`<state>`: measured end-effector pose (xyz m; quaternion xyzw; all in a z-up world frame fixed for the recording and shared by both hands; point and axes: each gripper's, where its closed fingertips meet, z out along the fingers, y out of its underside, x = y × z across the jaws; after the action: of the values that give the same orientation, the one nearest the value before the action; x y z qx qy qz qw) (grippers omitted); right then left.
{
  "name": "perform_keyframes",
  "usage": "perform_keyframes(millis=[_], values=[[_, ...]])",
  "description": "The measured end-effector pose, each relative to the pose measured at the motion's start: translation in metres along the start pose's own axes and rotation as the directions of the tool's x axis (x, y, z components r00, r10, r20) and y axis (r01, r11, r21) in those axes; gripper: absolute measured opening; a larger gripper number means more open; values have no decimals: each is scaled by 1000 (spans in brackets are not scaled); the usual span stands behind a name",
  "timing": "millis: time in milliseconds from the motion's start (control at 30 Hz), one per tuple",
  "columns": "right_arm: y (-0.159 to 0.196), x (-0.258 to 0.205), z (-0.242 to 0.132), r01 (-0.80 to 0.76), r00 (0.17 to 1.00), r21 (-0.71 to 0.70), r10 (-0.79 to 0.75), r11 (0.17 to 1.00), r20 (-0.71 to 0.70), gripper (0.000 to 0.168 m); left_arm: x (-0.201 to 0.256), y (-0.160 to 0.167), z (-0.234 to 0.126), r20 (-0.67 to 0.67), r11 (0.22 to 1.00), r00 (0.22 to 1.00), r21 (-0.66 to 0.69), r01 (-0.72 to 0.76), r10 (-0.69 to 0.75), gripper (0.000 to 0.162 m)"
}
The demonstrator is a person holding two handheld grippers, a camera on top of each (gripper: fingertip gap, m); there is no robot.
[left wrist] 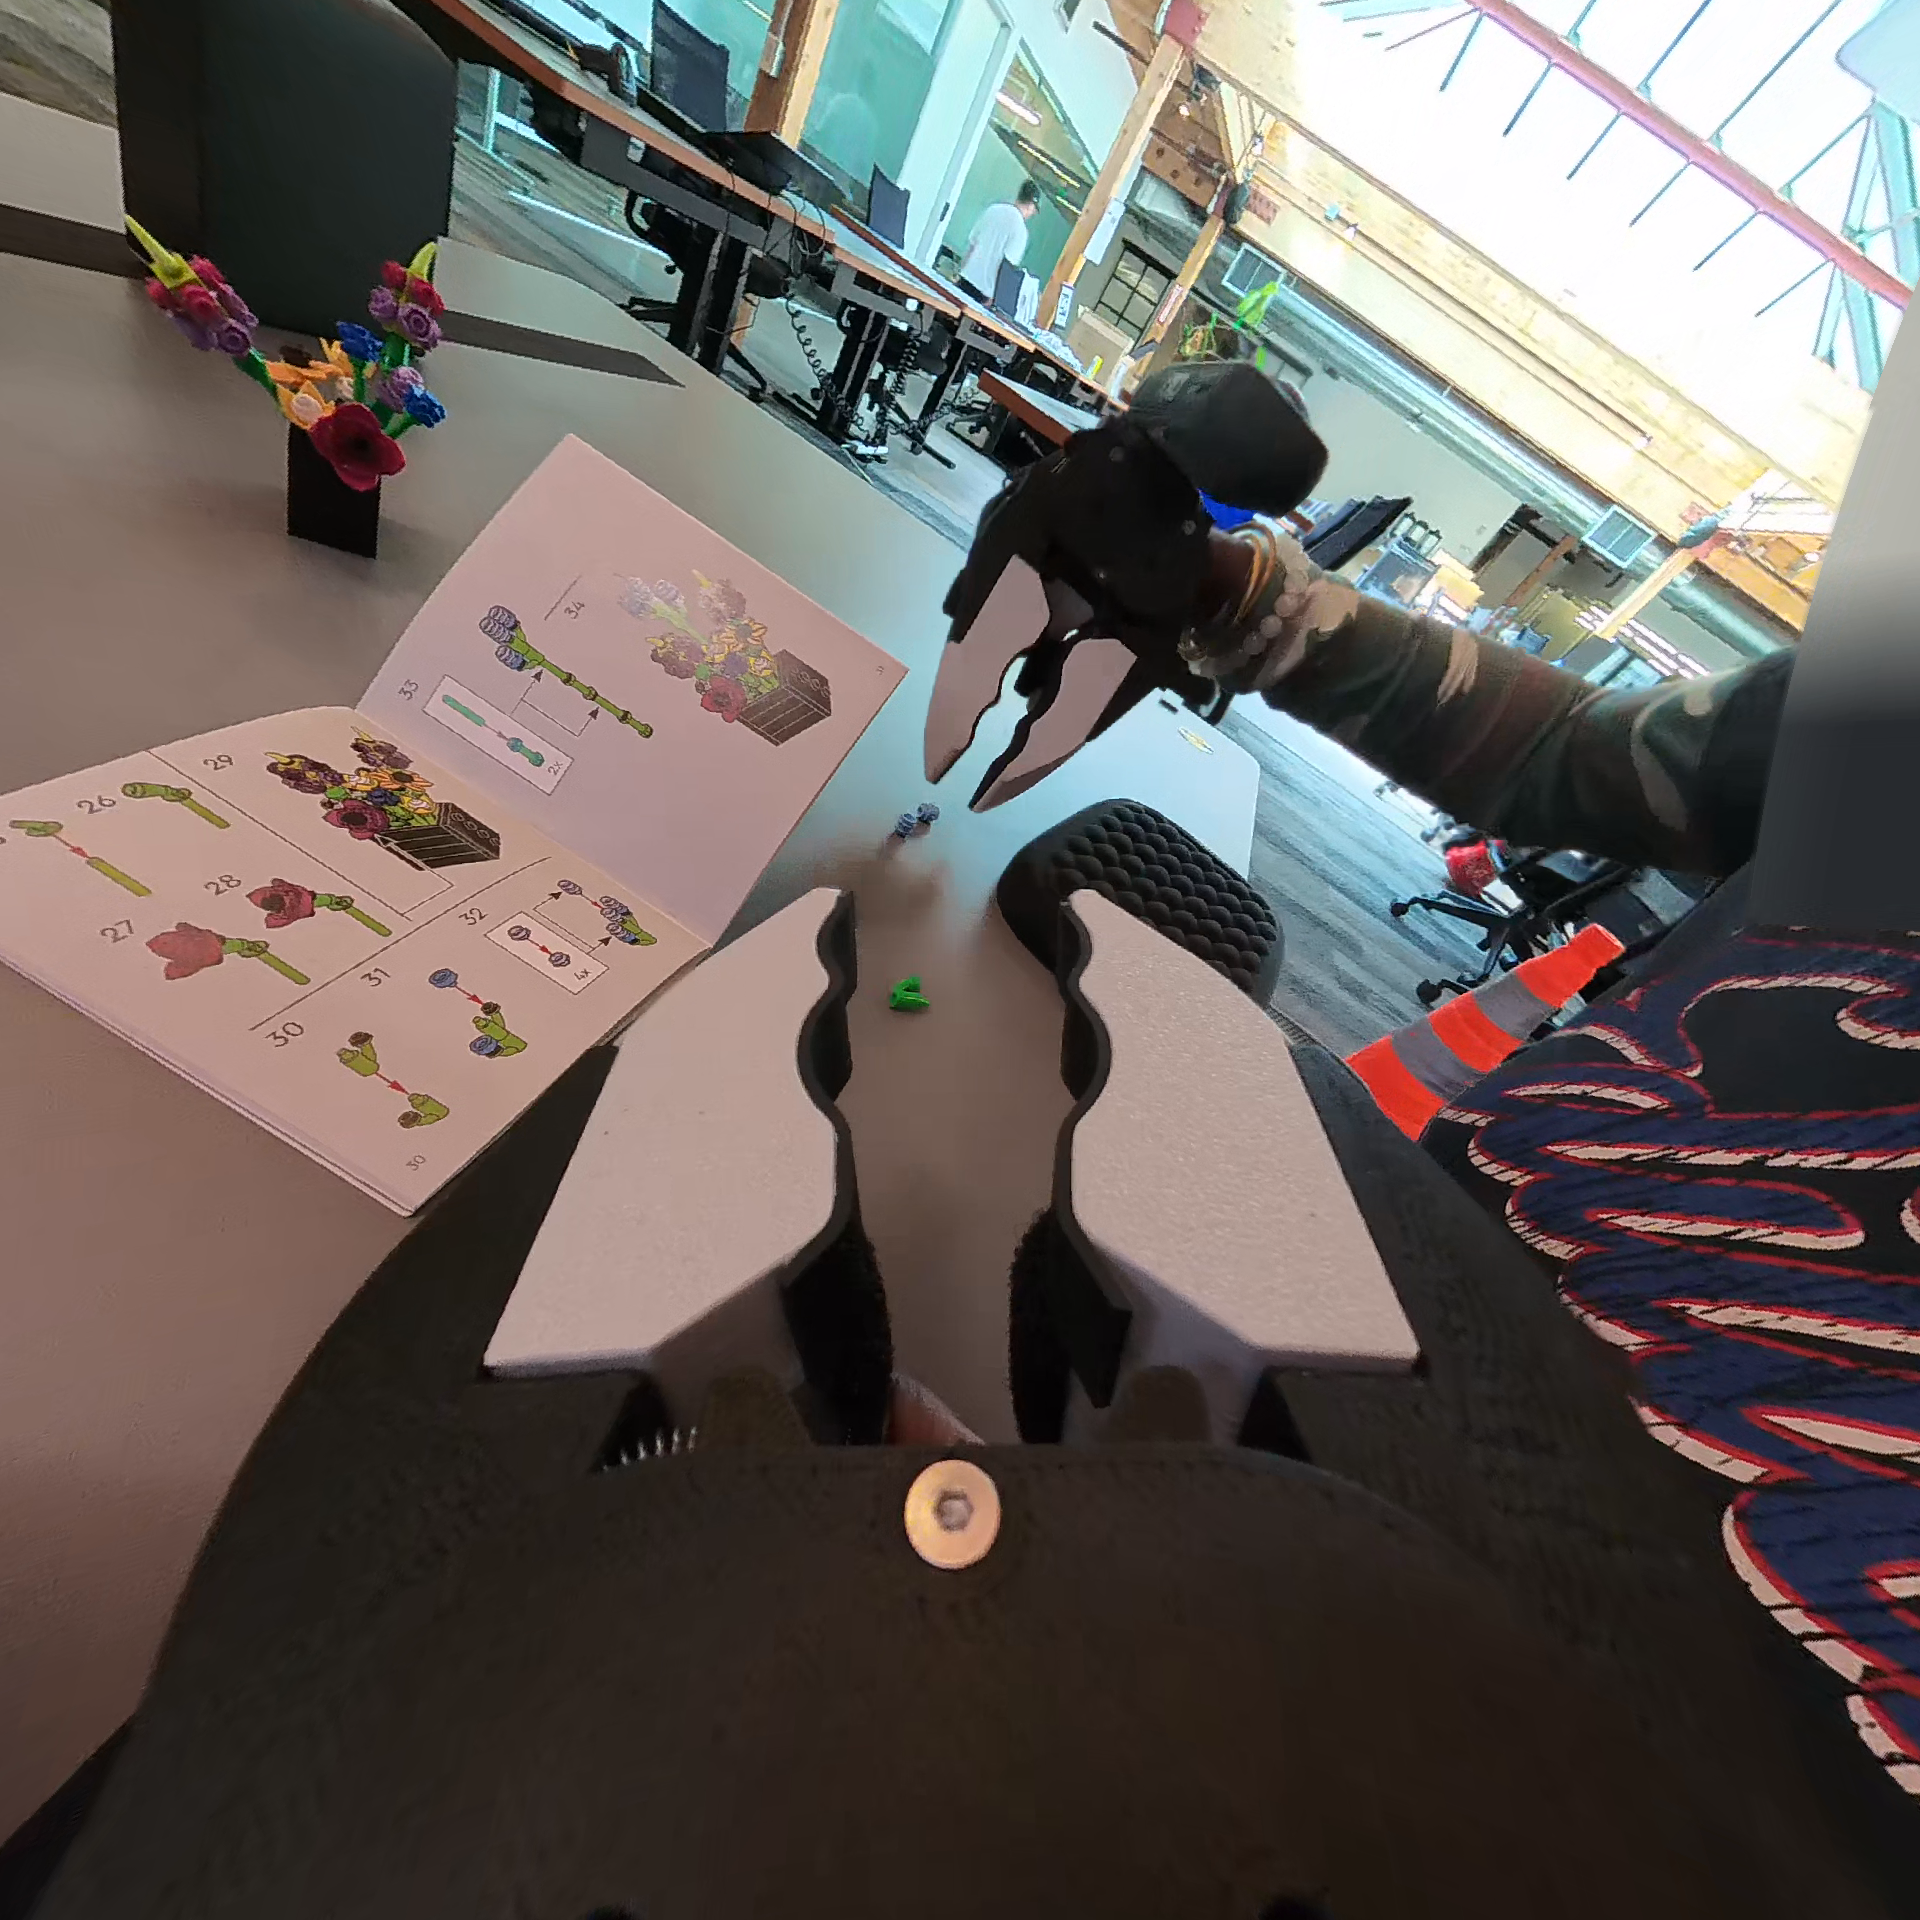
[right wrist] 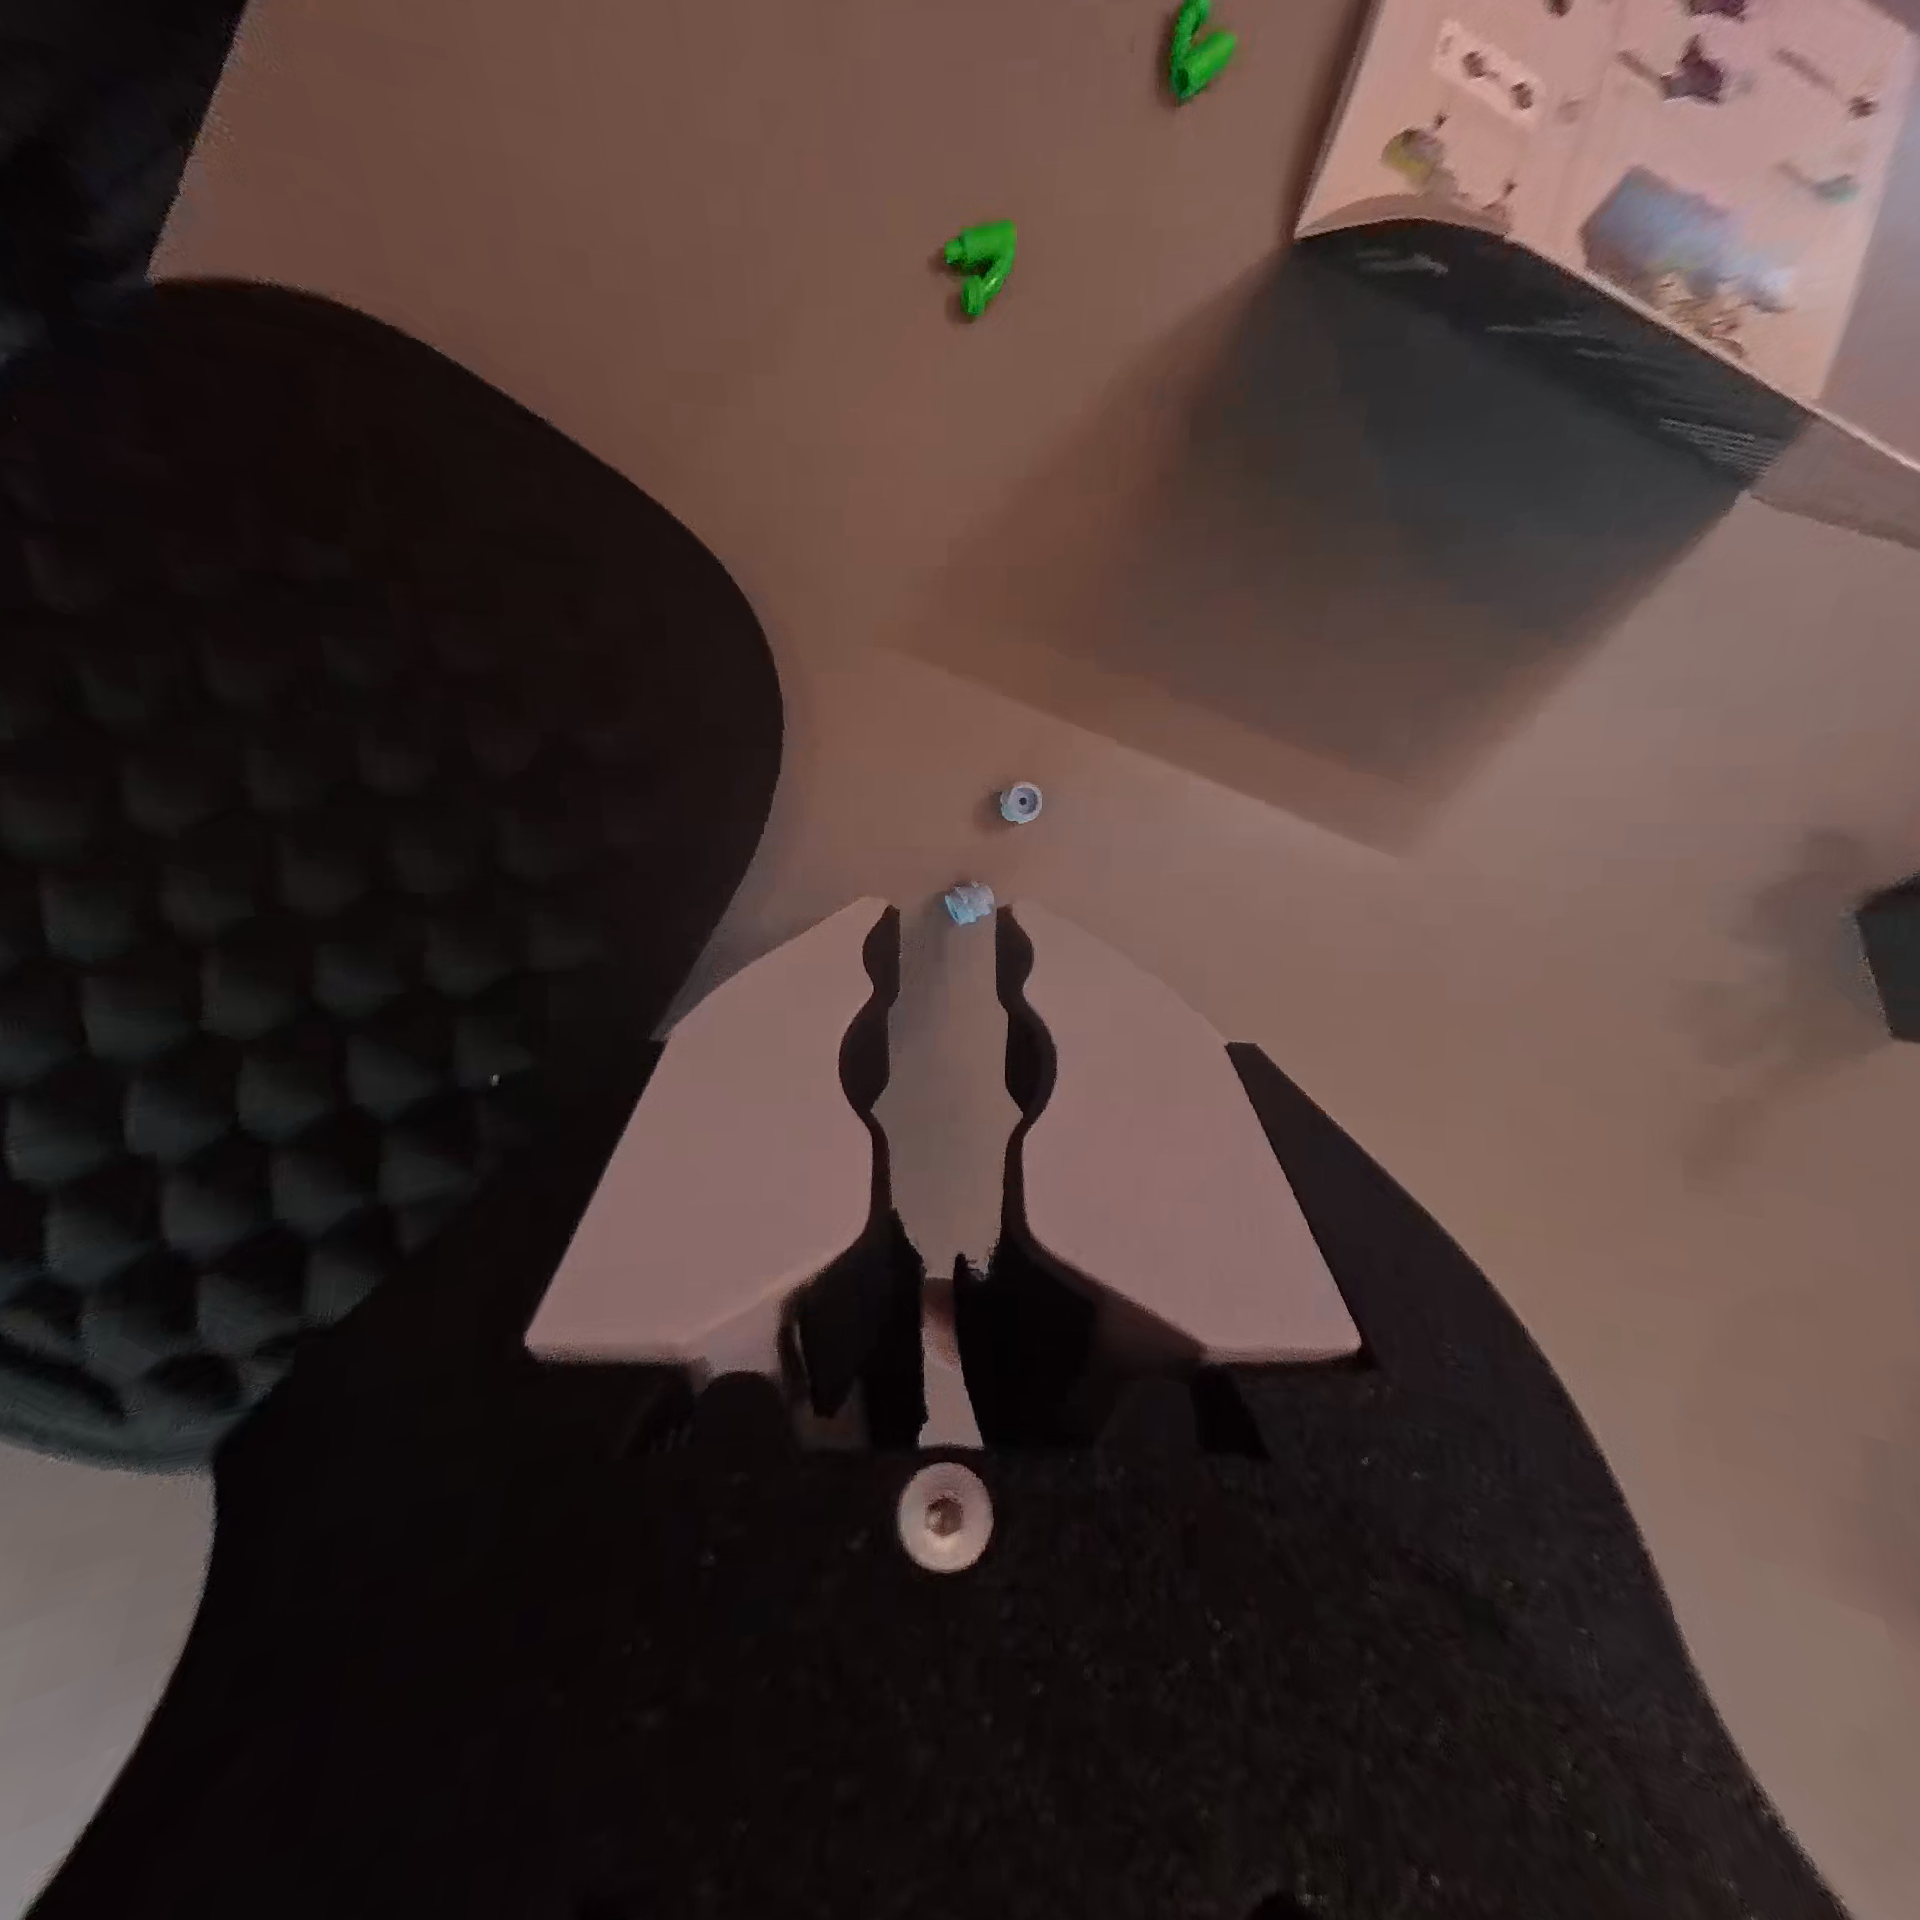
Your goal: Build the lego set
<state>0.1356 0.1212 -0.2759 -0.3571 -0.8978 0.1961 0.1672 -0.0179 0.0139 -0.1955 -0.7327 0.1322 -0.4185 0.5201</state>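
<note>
My left gripper is open and empty, low over the grey table. A small green piece lies on the table between its fingers. Two small light-blue round pieces lie farther ahead. My right gripper points down at them, open. In the right wrist view the right gripper is open with one blue piece just at its tips, near the right finger. The other blue piece lies a little ahead. Two green pieces lie beyond.
An open instruction booklet lies at the left. A built flower bouquet in a black box stands behind it. A black chair back rises at the table's far edge; it also shows in the right wrist view. The blurred dark left gripper fills the upper right there. The gap from one gripper's tips to the other's is roughly 20 centimeters.
</note>
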Motion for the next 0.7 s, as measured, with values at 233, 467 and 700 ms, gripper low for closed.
perform_keyframes(millis=[233, 467, 700], values=[[3, 5, 11, 21, 998, -33, -19, 999, 54, 7, 0, 2, 1, -2, 1000, 1000, -13, -3, 3, 37], [6, -3, 8, -341, 894, -112, 359, 933, 269, 6, 1, 1, 0, -17, 1000, 1000, -5, 11, -11, 37], [5, -9, 3, -545, 683, -249, 597, 800, 422, 6, 1, -1, -1, -23, 1000, 1000, 11, 15, -15, 37]])
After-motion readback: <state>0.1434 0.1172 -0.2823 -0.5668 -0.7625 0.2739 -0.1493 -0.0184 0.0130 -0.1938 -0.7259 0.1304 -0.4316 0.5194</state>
